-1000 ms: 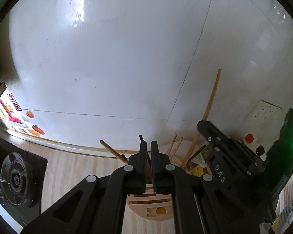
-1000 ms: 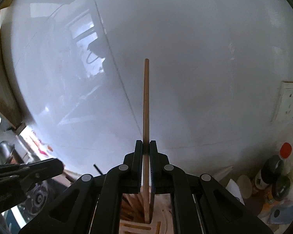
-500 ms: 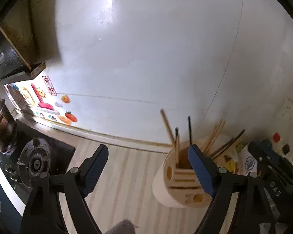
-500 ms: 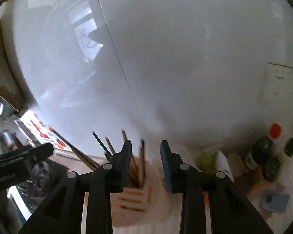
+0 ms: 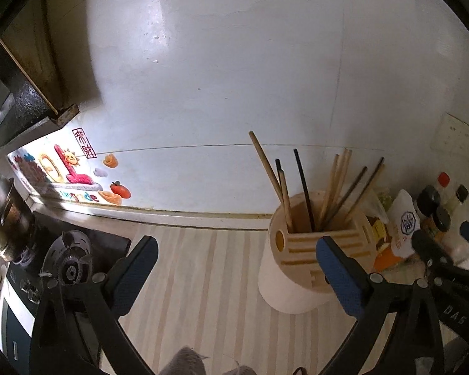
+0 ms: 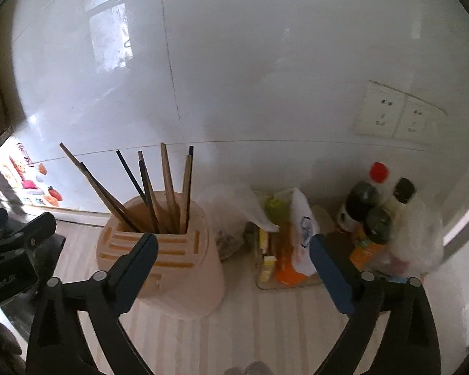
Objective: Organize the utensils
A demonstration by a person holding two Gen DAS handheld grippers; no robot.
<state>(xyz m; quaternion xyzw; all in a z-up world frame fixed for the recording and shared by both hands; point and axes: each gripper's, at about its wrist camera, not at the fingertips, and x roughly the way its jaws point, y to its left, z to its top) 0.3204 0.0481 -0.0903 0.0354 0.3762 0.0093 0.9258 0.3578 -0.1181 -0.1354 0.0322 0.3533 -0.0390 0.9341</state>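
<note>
A cream utensil holder (image 5: 289,276) stands on the striped counter with several wooden and black chopsticks (image 5: 309,187) upright in it. It also shows in the right wrist view (image 6: 184,268), chopsticks (image 6: 168,187) leaning in its top opening. My left gripper (image 5: 234,268) is open and empty, pulled back from the holder, which sits by its right finger. My right gripper (image 6: 233,268) is open and empty, the holder behind its left finger. The right gripper (image 5: 447,268) also shows at the right edge of the left wrist view.
A gas stove (image 5: 68,265) and a metal pot (image 5: 3,215) are at the left. Bottles (image 6: 372,206), a white bag (image 6: 303,234) and packets crowd the back right corner. A wall socket (image 6: 397,115) is on the white wall. Stickers (image 5: 68,175) are on the backsplash.
Both grippers have opened, released their chopsticks into the holder, and drawn back and away from it. The long wooden chopstick the right gripper held now stands in the holder.
</note>
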